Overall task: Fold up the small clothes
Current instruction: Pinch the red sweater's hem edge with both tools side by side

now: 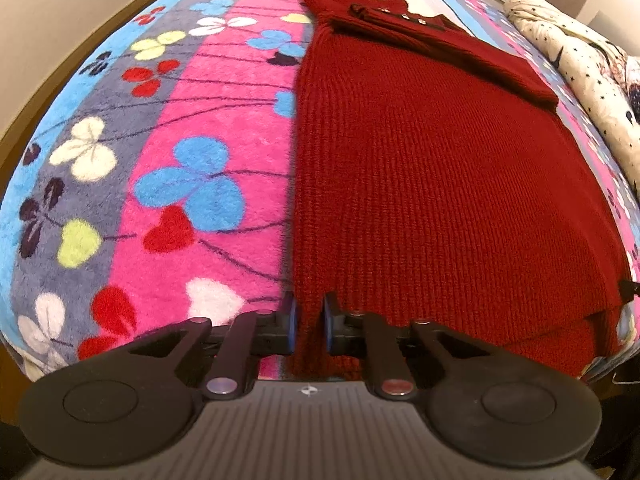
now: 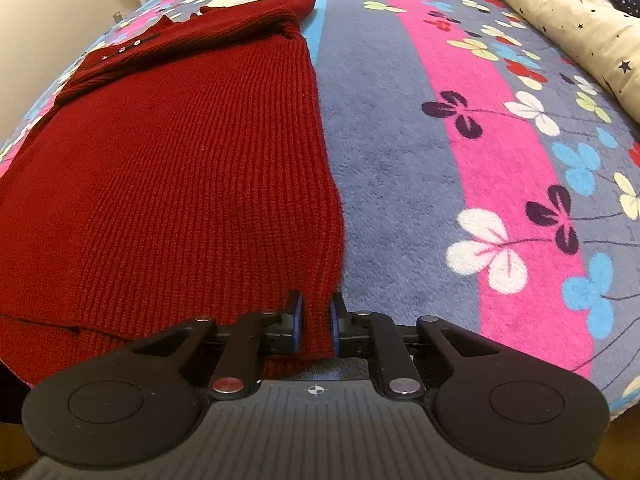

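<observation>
A dark red knitted sweater (image 1: pixel 420 168) lies flat on a bed, its long axis running straight away from my jaws, hem nearest me and buttoned neck farthest. Its sleeves are already folded across the upper part. My left gripper (image 1: pixel 310 320) has its jaws nearly closed, pinching the sweater's near left hem corner. My right gripper (image 2: pixel 316 322) has its jaws nearly closed too, pinching the near right hem corner. Both hands are equally near, one at each corner, with the whole garment ahead of them. I judge the next fold carries the hem forward toward the neck. Beneath is a fleecy flowered blanket (image 1: pixel 168 168); a star-print quilt (image 2: pixel 560 20) is bunched beyond my right jaws.
</observation>
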`<action>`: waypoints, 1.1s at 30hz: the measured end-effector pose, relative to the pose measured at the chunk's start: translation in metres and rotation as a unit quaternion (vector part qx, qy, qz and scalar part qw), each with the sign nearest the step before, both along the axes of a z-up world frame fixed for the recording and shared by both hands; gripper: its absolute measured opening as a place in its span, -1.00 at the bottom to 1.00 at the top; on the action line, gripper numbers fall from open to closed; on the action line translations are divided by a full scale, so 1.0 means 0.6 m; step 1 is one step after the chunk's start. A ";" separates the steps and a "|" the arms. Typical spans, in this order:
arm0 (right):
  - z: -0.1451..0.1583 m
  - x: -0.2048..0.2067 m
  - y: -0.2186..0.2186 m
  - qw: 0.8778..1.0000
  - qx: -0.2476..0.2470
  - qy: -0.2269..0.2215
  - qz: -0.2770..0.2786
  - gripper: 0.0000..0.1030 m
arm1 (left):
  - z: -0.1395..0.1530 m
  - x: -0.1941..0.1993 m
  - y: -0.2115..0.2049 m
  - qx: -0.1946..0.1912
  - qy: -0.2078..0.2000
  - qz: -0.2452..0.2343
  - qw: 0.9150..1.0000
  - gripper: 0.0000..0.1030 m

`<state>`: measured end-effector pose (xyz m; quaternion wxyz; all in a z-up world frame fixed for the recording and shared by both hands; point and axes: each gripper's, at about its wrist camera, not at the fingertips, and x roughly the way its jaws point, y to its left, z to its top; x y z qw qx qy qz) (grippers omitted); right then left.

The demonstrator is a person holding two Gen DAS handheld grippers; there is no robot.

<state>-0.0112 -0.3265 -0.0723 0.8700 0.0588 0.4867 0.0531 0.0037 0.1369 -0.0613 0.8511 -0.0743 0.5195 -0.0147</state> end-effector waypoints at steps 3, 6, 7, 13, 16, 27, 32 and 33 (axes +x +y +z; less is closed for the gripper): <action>0.001 -0.001 0.000 1.000 0.000 -0.001 0.000 -0.74 | 0.000 -0.001 -0.002 0.004 -0.002 -0.003 1.000 -0.75; 0.001 -0.002 0.000 1.000 -0.001 -0.002 0.001 -0.75 | 0.001 -0.001 0.000 0.000 -0.001 -0.001 1.000 -0.74; 0.001 -0.002 0.000 1.000 -0.001 -0.002 0.001 -0.75 | 0.001 -0.001 0.001 -0.003 0.001 0.002 1.000 -0.73; 0.000 0.000 0.005 1.000 -0.007 0.001 0.006 -0.66 | -0.001 0.000 0.004 -0.006 0.007 0.007 1.000 -0.61; 0.000 0.001 0.006 1.000 -0.008 0.001 0.007 -0.68 | -0.001 -0.002 -0.003 0.005 0.003 -0.005 1.000 -0.68; 0.059 -0.028 -0.024 0.996 0.047 -0.069 -0.022 -0.80 | 0.054 -0.027 -0.005 0.001 -0.047 -0.017 0.999 -0.82; 0.086 -0.045 -0.035 0.992 0.063 -0.110 -0.016 -0.81 | 0.081 -0.037 -0.007 -0.007 -0.070 -0.019 0.997 -0.82; 0.084 -0.044 -0.035 0.992 0.059 -0.107 -0.016 -0.81 | 0.080 -0.037 -0.007 -0.005 -0.070 -0.019 0.997 -0.82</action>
